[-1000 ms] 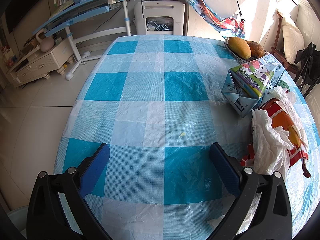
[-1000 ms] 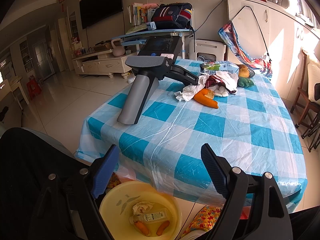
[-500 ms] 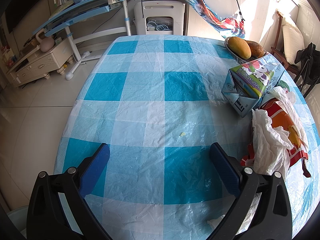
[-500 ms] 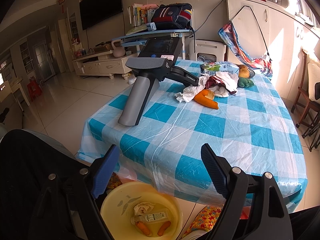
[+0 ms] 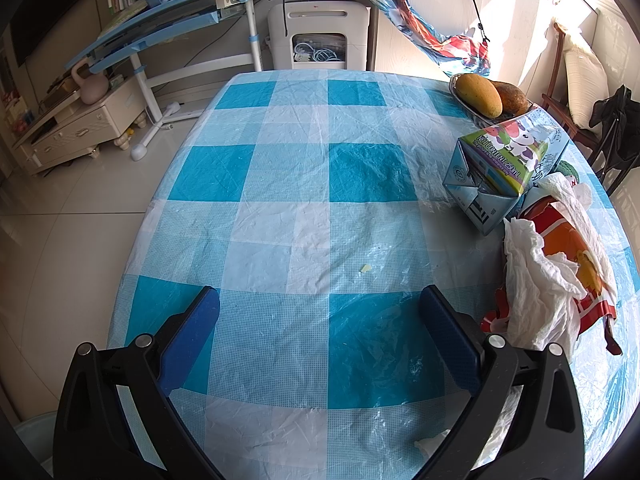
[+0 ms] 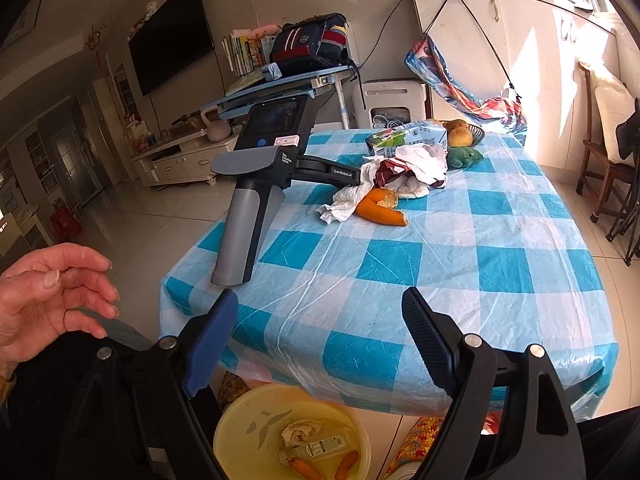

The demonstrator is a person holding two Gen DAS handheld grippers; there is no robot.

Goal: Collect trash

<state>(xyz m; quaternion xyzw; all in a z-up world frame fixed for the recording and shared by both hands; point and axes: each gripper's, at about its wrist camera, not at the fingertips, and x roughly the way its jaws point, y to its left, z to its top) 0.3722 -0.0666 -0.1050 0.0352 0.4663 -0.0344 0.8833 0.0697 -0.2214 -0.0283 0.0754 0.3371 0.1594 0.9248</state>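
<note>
left wrist view: the left claw [image 5: 318, 334] is spread wide with nothing between the pads, tipped down over the checked desk [image 5: 280, 200]. the trash sits off to its right side: a crumpled white tissue [image 5: 536, 288] draped over a red and orange wrapper [image 5: 576, 256], and beyond them a flattened milk carton [image 5: 504, 164] lying on its side with its long axis running away toward the fruit bowl [image 5: 486, 94]. a tiny yellow crumb [image 5: 365, 267] lies just ahead of the claw.

right wrist view: the right claw [image 6: 320, 338] is open too, empty, hanging off the near edge of the desk above a yellow bin [image 6: 292, 436] on the floor that already holds a bottle, tissue and peel. from here the pile is well ahead and a touch right, an orange peel [image 6: 378, 210] nearest. this view alone shows the left tool resting on the desk by itself, its handle [image 6: 244, 232] unheld, and a bare hand [image 6: 52, 296] hovering at the left edge. only the other view shows the crumb. my call: the left claw is far nearer the pile, but someone has to pick it up first.
</note>
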